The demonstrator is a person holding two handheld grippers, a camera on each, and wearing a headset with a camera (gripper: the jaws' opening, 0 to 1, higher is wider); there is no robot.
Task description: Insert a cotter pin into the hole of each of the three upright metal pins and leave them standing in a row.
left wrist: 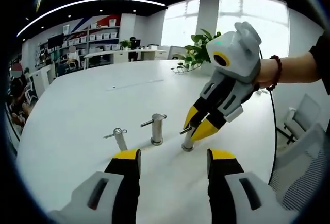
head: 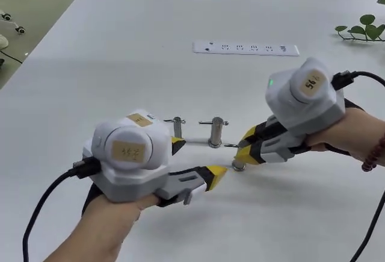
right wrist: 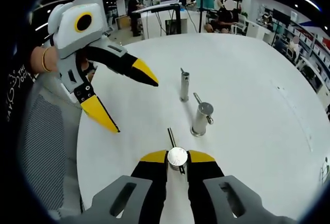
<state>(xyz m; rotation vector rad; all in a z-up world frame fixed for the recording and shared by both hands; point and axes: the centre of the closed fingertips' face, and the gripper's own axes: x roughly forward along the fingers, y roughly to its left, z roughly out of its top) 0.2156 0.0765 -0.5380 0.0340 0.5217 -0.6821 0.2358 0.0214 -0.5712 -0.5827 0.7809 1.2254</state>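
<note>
Three upright metal pins stand in a row on the white table (head: pixel 120 63). The far pin (head: pixel 177 123) and the middle pin (head: pixel 215 133) each carry a cotter pin through the top. My right gripper (head: pixel 240 146) is at the near pin (head: pixel 239 165), shut on a cotter pin (right wrist: pixel 170 134) that sits at this pin's round top (right wrist: pixel 177 157). In the left gripper view the right gripper (left wrist: pixel 192 130) grips at the near pin (left wrist: pixel 188 140). My left gripper (left wrist: pixel 174 157) is open and holds nothing, just short of the row; it shows as the left gripper (right wrist: pixel 135 105) in the right gripper view.
A white power strip (head: pixel 245 48) lies further back on the table. A green plant (head: pixel 364 28) trails at the far right edge. Black cables run from both grippers toward the near edge. Shelves and desks stand in the room behind.
</note>
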